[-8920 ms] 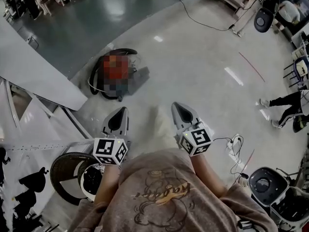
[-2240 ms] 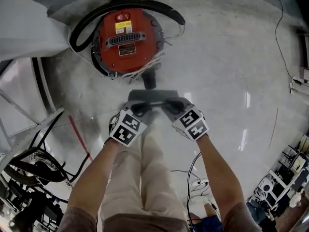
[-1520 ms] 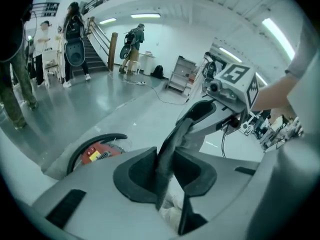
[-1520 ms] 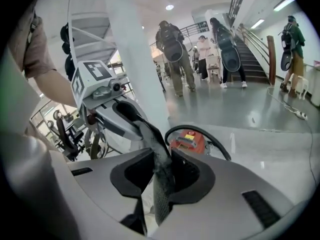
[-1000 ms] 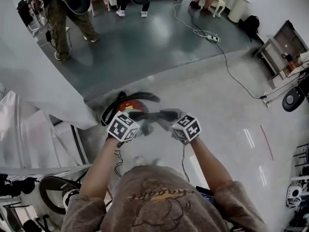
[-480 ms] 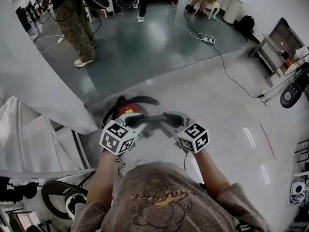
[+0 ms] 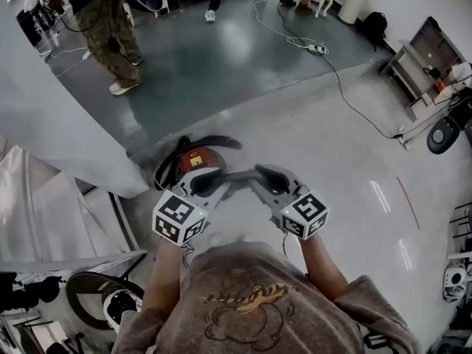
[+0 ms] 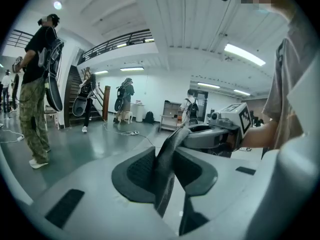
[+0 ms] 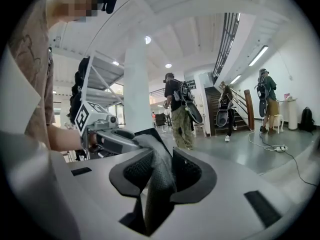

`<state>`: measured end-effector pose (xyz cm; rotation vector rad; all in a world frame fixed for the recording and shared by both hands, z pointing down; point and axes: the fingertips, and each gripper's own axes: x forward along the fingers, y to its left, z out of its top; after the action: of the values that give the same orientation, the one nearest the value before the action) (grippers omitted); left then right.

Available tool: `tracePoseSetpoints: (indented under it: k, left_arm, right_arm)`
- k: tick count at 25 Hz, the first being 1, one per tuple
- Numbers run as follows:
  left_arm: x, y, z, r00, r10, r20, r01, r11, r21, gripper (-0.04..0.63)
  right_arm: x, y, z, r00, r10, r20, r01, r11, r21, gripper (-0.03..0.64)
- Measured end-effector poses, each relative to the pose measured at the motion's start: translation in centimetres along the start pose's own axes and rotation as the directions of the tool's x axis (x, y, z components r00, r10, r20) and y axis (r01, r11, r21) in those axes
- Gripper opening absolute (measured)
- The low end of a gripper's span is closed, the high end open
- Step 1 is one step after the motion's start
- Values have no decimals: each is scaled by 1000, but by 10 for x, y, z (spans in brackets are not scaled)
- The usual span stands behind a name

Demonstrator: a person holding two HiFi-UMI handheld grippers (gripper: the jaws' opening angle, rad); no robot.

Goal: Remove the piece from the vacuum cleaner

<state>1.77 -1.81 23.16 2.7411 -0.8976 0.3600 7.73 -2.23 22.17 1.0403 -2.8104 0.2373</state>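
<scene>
Here left gripper, right gripper clamp piece ends; open floor rightward.

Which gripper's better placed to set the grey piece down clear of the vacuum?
Probably right. Both the left gripper and right gripper clamp the grey piece; bare floor lies on the right's side, a white panel crowds the left.

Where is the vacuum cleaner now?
Head view, left of centre: vacuum cleaner on the floor, just beyond the left hand-held gripper, beside the white wall.

The left claw grips the grey piece, which reaches the right claw.
</scene>
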Motion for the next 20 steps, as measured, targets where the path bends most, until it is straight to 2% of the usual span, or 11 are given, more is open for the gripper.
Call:
tracePoseSetpoints:
  k: [10, 20]
  left_arm:
    - [7, 9, -11, 1000, 17, 24, -17, 1000, -20, 95]
    - [8, 16, -13, 998, 53, 36, -51, 997, -51, 95]
  right_arm:
    - [8, -5, -16, 1000, 14, 6, -14, 999, 34, 100]
    - [15, -9, -19, 1000, 5, 0, -5, 1000, 22, 87]
